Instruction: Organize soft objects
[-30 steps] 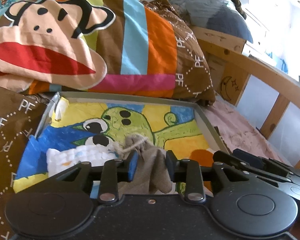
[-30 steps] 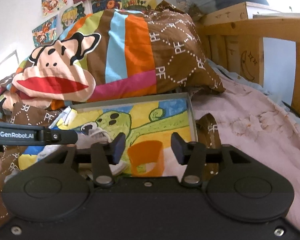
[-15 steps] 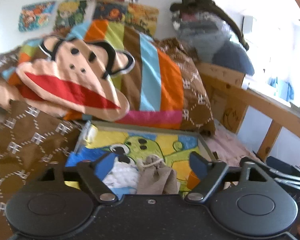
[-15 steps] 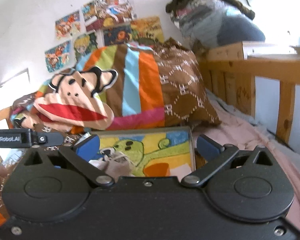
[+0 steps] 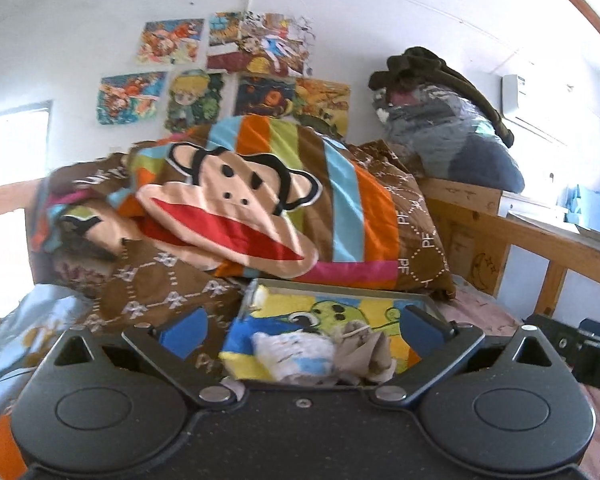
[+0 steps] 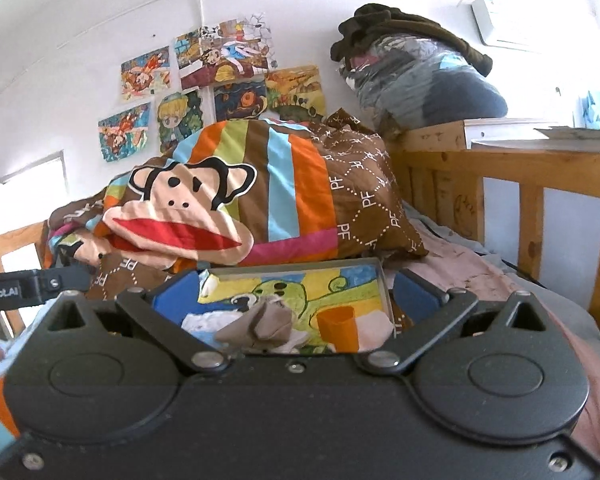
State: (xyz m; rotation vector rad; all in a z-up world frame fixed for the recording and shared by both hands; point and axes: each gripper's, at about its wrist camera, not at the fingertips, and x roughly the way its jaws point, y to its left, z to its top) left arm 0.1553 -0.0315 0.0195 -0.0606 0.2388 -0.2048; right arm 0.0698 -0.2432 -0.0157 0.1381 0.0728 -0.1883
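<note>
The left gripper (image 5: 303, 326) hangs above the near end of the tray (image 5: 342, 284), its blue-padded fingers (image 5: 182, 330) spread wide and gripping nothing. The right gripper (image 6: 296, 294) is likewise spread wide and empty, its fingers (image 6: 414, 294) framing the tray (image 6: 383, 280) from the near side.

The tray is a shallow grey-rimmed box lined with a cartoon picture, resting on the bed. Inside it, a white cloth (image 5: 290, 354) lies at the near left, and a beige drawstring pouch (image 5: 360, 346) sits just beside it, touching its right edge. In the right wrist view the pouch (image 6: 266, 322) lies partly over the white cloth (image 6: 198, 322), with an orange cup (image 6: 338, 328) standing upright to its right and a pale pink cloth (image 6: 374, 326) touching the cup near the tray's right wall.

The far rim of the tray is pressed against the monkey-face quilt (image 5: 236, 208), which piles up behind and to the left. To the right, a pink sheet (image 6: 452, 264) runs flat toward the wooden bed rail (image 6: 540, 168), leaving open room on that side. The picture lining between the soft things and the far rim is bare
</note>
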